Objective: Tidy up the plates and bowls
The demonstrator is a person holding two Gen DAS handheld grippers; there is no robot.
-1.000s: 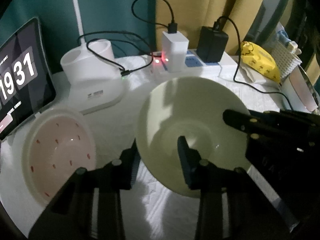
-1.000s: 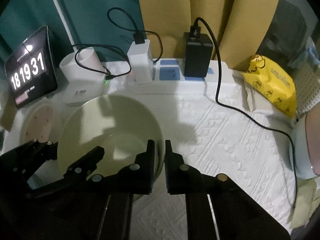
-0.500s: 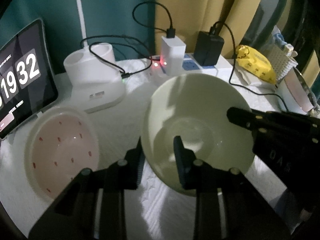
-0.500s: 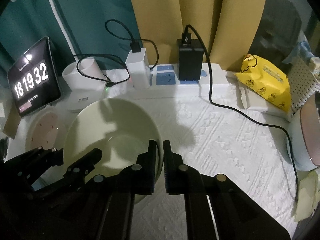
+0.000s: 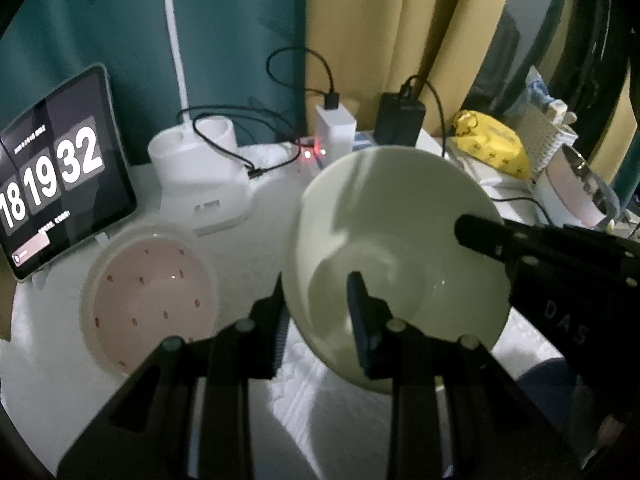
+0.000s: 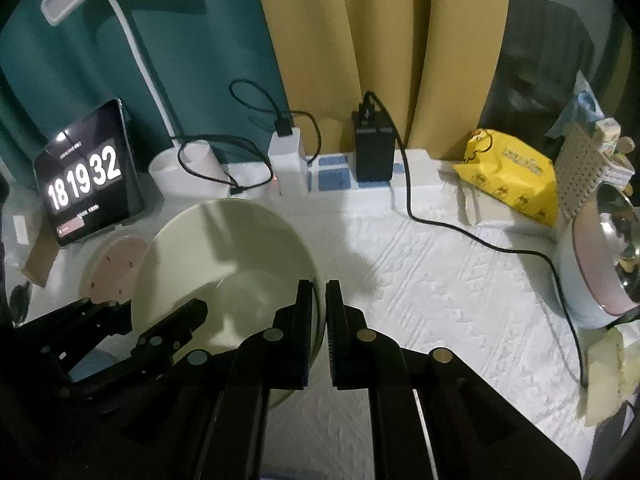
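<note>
Bowl, the pale cream one, is held off the desk by both tools at once, one on each side of its rim, which looks like a way to keep a wide, smooth dish level and stop it swinging from a single pinch. On the near-left part of the rim, the left hand-held gripper has one finger outside the wall and one inside, its jaws at a narrow setting, clamped on the wall. On the opposite edge, the right hand-held gripper is closed almost fully, with only the thin rim between its pads. In the left wrist view the bowl fills the middle and right, tilted slightly, its shadowed underside clear of the white textured cloth. Just beside it on the left, a pink bowl with small red dots rests on the desk in front of the tablet clock. That neighbour is probably where the cream bowl is meant to go, nested or stacked, though this is a judgement from the task. Chargers and a power strip line the back edge, well apart from the grip. A yellow packet lies at the far right.
</note>
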